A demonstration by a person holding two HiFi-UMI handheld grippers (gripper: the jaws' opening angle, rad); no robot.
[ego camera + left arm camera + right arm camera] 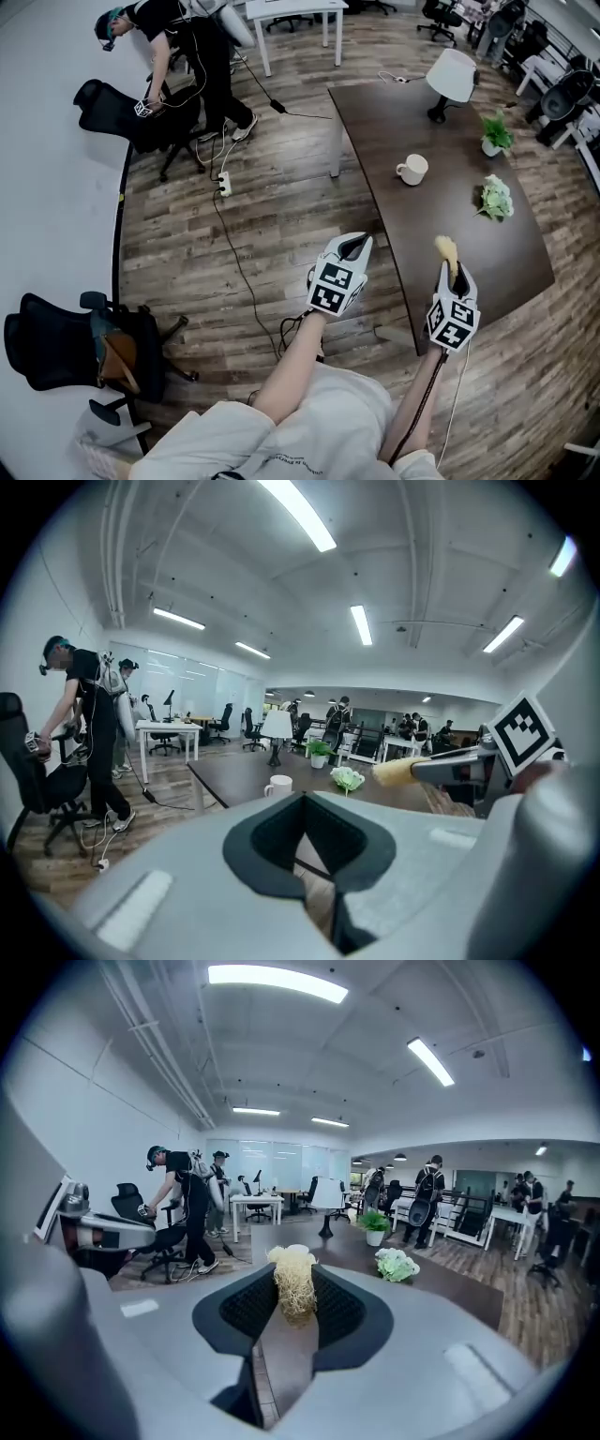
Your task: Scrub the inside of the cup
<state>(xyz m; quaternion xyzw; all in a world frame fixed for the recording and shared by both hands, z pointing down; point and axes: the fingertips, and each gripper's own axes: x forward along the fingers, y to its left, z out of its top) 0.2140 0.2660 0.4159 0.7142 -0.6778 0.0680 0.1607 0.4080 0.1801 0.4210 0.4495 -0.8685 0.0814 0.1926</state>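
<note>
Risk lies with the white ceramic mug (412, 169), unsteadied and well apart on the dark wooden table (394, 122). It could be tipped when pushed by the pale straw-coloured fibre scrubber (293, 1283) clamped in the right gripper (456, 272), since the left gripper (306, 841) is closed on nothing.

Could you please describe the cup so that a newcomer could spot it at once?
On the dark table, look between the white lamp and the pale flower bunch. The cup stands alone there: plain white, with a handle, no foliage.

Cup (412, 170) interior — too small to tell.
</note>
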